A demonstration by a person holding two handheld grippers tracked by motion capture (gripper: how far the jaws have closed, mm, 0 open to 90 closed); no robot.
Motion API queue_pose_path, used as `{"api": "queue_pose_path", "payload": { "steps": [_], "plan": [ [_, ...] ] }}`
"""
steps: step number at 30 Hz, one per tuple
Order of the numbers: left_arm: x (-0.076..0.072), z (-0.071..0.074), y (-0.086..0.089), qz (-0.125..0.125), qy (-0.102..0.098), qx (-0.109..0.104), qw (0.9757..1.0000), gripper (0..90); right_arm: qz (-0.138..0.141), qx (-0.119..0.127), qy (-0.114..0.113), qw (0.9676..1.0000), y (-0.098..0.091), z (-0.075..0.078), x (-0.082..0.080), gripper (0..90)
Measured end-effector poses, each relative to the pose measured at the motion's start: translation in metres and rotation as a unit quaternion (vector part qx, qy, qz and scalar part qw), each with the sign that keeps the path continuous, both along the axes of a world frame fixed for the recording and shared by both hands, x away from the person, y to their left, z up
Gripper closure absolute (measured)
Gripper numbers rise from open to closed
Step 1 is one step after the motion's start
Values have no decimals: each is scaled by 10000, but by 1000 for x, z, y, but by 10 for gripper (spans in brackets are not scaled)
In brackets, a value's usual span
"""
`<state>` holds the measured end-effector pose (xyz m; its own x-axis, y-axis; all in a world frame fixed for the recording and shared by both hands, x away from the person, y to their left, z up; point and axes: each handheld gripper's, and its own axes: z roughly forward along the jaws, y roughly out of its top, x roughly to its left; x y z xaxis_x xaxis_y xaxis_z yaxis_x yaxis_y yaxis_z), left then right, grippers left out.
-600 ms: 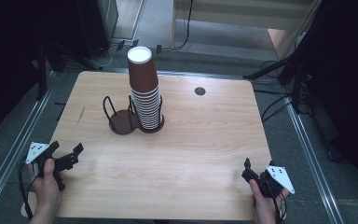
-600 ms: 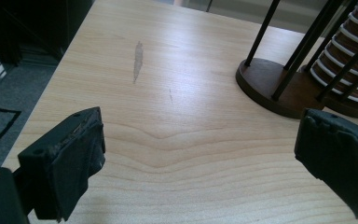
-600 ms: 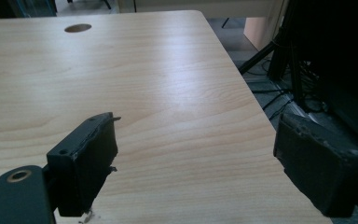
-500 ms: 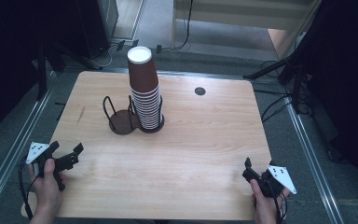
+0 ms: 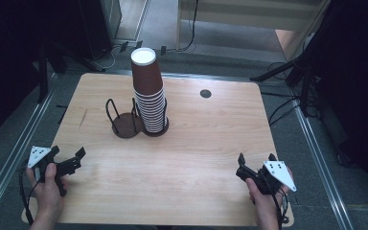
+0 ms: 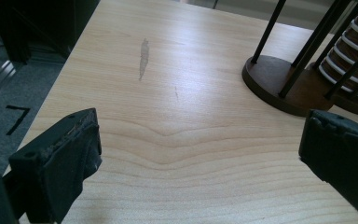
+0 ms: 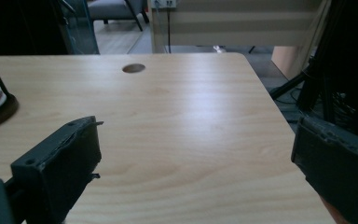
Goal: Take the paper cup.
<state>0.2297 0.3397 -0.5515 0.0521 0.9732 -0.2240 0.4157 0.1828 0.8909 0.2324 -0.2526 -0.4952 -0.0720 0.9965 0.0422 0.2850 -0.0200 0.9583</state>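
A tall stack of brown paper cups [image 5: 149,91], upside down with a white base on top, stands in one bay of a dark wire holder [image 5: 126,123] near the middle back of the wooden table [image 5: 196,143]. The holder's other bay is empty. My left gripper [image 5: 67,157] is held at the front left edge, open, with nothing between its jaws; in the left gripper view [image 6: 200,154] the holder base [image 6: 279,86] and the cups [image 6: 352,65] sit ahead to the right. My right gripper [image 5: 255,159] is held at the front right, open and empty [image 7: 191,158].
A round cable hole [image 5: 205,93] is in the table's back right. Metal rails [image 5: 316,143] run along both sides of the table. Black stands and cables [image 5: 287,72] crowd the floor behind and to the right. Dark equipment sits at the back left.
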Motion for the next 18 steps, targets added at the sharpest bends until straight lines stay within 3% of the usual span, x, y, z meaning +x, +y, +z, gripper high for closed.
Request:
{"api": "queue_pose_path", "payload": {
  "steps": [4,11,18],
  "plan": [
    [0,0,-1,32,20,32,10000,0,184,-56,-196,9996,14,13,5,10],
    [1,0,0,55,39,45,10000,0,449,-170,-498,9976,40,38,11,92],
    [0,0,0,93,29,34,9999,0,668,-100,-494,9965,60,51,22,55]
  ]
}}
